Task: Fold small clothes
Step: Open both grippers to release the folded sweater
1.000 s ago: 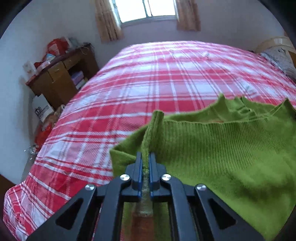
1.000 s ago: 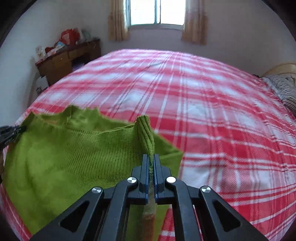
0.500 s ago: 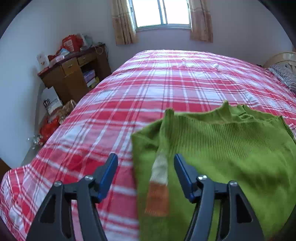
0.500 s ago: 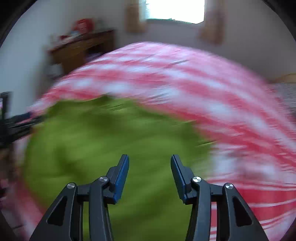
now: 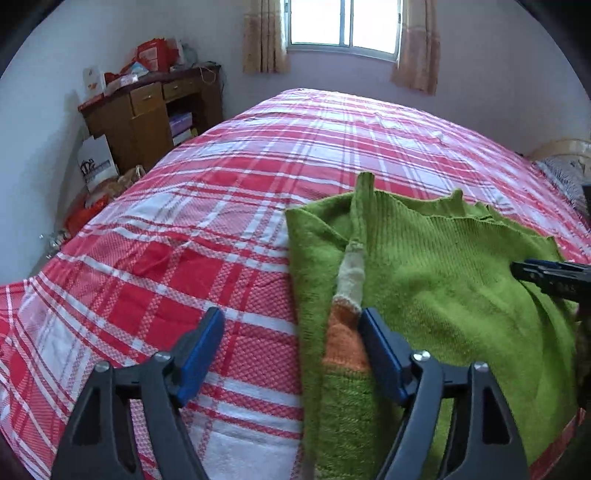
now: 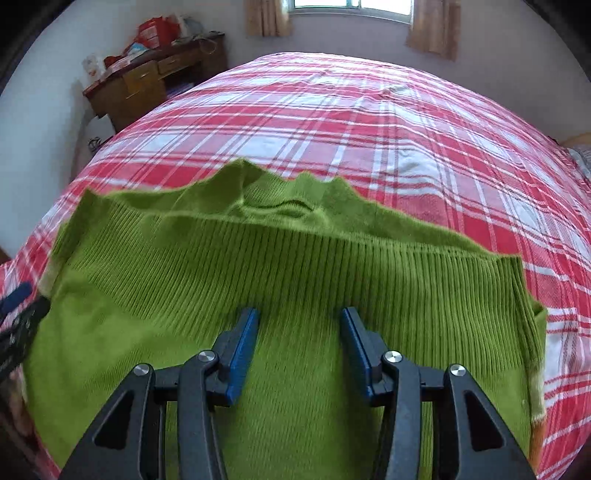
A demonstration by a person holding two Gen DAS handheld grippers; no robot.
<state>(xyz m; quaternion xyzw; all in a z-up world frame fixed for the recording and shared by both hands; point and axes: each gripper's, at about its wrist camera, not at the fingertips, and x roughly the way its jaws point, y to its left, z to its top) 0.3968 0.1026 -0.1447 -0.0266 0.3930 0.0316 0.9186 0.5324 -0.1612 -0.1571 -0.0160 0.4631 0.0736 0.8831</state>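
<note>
At the bottom of the left wrist view the left gripper [image 5: 291,354] stands with its jaws spread wide, holding nothing; a second ago it was clamped on the sweater's edge. Its inner finger sits beside the orange and cream sleeve cuff [image 5: 347,325]. The green sweater [image 5: 443,295] lies folded on the plaid bedspread [image 5: 184,258], filling the lower right of that frame, with its near end cut off by the frame edge. The right gripper [image 6: 299,345], at the bottom of its own view, also has its jaws apart and grips nothing, where earlier it pinched a ridge of knit; it is now over the ribbed hem. The dark tip of the other gripper pokes in at the left edge, mostly cut off. Further back, the collar edge lies rumpled near mid-frame. At upper left a wooden cabinet [image 5: 147,118] holds red bags and boxes on top, too small to identify. A curtained window [image 5: 343,26] sits at the top.
</note>
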